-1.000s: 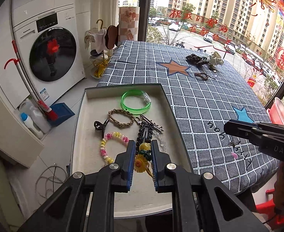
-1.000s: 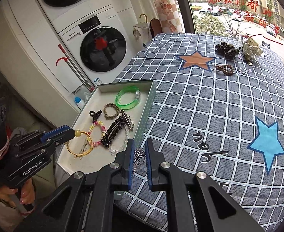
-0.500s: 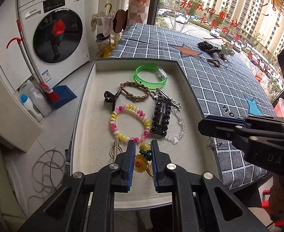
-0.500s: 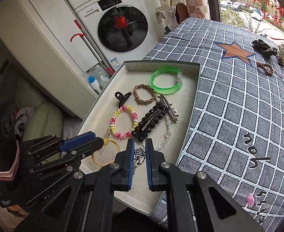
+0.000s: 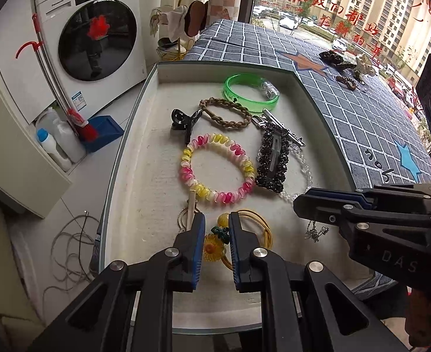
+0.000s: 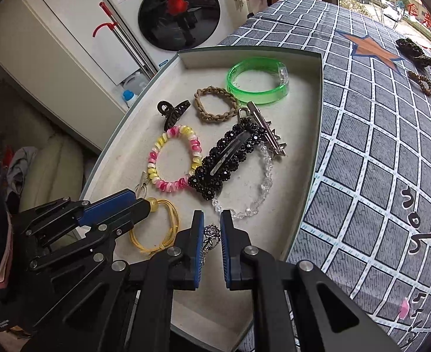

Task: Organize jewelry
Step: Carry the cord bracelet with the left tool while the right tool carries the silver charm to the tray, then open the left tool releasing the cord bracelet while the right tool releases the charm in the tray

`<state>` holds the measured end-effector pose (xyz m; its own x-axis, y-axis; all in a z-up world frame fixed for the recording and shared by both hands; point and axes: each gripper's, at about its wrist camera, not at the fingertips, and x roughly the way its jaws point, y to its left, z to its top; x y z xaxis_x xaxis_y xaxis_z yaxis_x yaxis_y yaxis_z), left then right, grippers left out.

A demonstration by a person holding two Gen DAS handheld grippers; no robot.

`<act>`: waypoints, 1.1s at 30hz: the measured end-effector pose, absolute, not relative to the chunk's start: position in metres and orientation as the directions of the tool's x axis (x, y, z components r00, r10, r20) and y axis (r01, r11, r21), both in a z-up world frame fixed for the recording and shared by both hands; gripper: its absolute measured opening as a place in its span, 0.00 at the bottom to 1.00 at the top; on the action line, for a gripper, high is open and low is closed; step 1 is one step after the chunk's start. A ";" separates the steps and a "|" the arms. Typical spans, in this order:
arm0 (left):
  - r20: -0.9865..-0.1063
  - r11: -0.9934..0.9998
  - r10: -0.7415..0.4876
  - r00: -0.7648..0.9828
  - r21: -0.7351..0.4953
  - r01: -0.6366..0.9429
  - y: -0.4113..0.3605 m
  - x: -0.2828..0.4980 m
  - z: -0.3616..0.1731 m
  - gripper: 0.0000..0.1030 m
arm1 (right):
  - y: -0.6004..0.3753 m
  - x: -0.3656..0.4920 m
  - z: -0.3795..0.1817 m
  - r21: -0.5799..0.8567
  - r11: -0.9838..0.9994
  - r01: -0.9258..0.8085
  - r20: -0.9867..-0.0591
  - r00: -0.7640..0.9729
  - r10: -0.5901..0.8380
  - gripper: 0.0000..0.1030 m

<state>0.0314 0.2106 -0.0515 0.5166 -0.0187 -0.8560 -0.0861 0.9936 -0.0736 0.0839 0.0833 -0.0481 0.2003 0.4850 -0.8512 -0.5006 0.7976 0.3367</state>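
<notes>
A shallow white tray (image 5: 145, 176) (image 6: 139, 123) holds a green bangle (image 5: 250, 92), a braided brown tie (image 5: 225, 113), a black claw clip (image 5: 183, 121), a pink-and-yellow spiral tie (image 5: 215, 167), a black beaded clip (image 5: 272, 161) and a clear bead bracelet (image 6: 262, 187). Low over its near end, my left gripper (image 5: 216, 226) (image 6: 145, 202) is shut on a yellow hair tie with a sunflower charm (image 5: 212, 248). The tie's cord loop (image 6: 156, 234) droops to the tray floor. Beside it, my right gripper (image 6: 211, 228) (image 5: 299, 202) is shut on a silver chain (image 6: 211, 236) (image 5: 315, 231).
The tray lies on the left edge of a table with a grey checked cloth (image 6: 376, 152). More jewelry (image 5: 341, 58) (image 6: 417, 50) lies at the table's far end. A washing machine (image 5: 98, 38), bottles and loose cable on the floor are left of the tray.
Both grippers have come down closer to the tray. The right one has moved left from over the tablecloth to inside the tray. Both grips are unchanged.
</notes>
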 end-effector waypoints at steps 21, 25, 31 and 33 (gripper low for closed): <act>-0.872 0.992 0.004 0.490 -0.058 -0.111 0.208 0.034 -0.058 0.23 | 0.092 0.085 -0.050 0.304 0.805 -0.510 -0.868 0.200 0.454 0.40; -0.868 0.992 0.016 0.495 -0.047 -0.114 0.207 0.033 -0.056 0.23 | 0.088 0.086 -0.044 0.319 0.807 -0.497 -0.857 0.211 0.469 0.40; -0.861 0.994 0.018 0.509 -0.040 -0.103 0.202 0.034 -0.049 0.23 | 0.077 0.084 -0.027 0.320 0.815 -0.482 -0.839 0.255 0.481 0.46; -0.857 0.994 0.023 0.515 -0.035 -0.102 0.200 0.033 -0.047 0.61 | 0.071 0.083 -0.020 0.308 0.821 -0.480 -0.835 0.277 0.476 0.47</act>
